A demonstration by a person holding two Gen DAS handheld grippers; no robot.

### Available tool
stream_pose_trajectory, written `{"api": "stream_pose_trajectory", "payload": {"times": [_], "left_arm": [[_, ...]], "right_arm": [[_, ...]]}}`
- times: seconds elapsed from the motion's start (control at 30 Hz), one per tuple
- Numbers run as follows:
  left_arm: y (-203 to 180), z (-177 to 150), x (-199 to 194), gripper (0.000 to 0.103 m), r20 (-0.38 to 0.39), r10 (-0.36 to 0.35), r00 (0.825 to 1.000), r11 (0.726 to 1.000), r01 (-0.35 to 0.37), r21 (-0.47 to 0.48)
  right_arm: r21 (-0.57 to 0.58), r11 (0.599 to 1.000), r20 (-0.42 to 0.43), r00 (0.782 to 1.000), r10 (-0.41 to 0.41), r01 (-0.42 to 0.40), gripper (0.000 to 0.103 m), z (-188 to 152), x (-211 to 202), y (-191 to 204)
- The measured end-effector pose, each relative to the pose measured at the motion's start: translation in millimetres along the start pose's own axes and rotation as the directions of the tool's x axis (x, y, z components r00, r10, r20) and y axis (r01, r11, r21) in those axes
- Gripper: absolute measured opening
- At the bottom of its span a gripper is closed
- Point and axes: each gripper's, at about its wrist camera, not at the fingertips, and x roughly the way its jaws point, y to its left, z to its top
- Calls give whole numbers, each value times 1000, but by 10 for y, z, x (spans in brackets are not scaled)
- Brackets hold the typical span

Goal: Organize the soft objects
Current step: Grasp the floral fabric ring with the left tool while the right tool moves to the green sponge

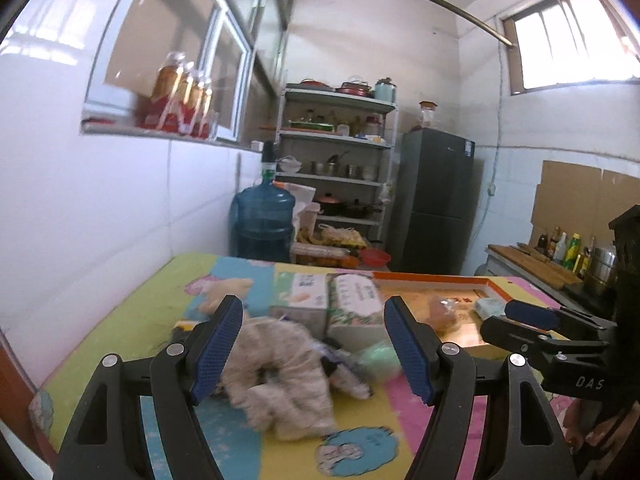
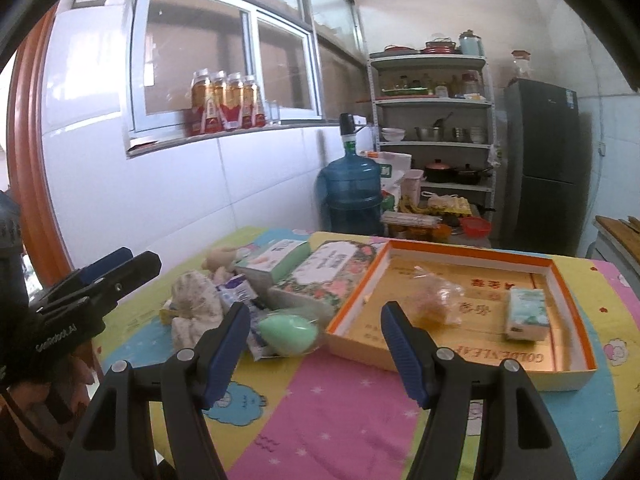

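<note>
A beige crumpled cloth (image 1: 276, 368) lies on the table, between and just beyond the open fingers of my left gripper (image 1: 314, 346); it also shows in the right wrist view (image 2: 196, 308). A mint green egg-shaped sponge (image 2: 288, 334) lies beside it, next to two tissue packs (image 2: 324, 272). An orange-rimmed cardboard box lid (image 2: 576, 304) holds a bagged soft item (image 2: 436, 300) and a small tissue packet (image 2: 526, 314). My right gripper (image 2: 314, 346) is open and empty above the table, in front of the sponge and box. It shows in the left wrist view (image 1: 532, 320).
The table (image 2: 340, 408) has a colourful cartoon cover. A white tiled wall (image 1: 100, 220) runs along its left side. Behind it stand a blue water jug (image 2: 352, 192), a metal shelf rack (image 2: 436, 128) and a dark fridge (image 2: 544, 160).
</note>
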Motion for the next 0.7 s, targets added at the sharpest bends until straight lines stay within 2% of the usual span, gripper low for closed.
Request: {"api": "stream_pose_trajectory", "payload": {"times": [0.13,0.3,0.5,0.7], "left_arm": [[265,-77,-34,75,-4,17,1000,999,-17,-30],[409,-196,-21,75,-24,21,1000,1000,-21,-7],[443,-365,157,75,-97,-23,995,1000,23,5],[368,-475,413,75,-159,-71,985,997,70,-7]], "right_arm": [[-13,1000,-15,1000,19,-19,68,-57,109,144],[-25,999,-42,998,44,-45,68,-114,267,295],[-19,997,-65,995,77,-79,68,-198,413,411],[7,997,-86,994,71,-71,68,-278,490,359]]}}
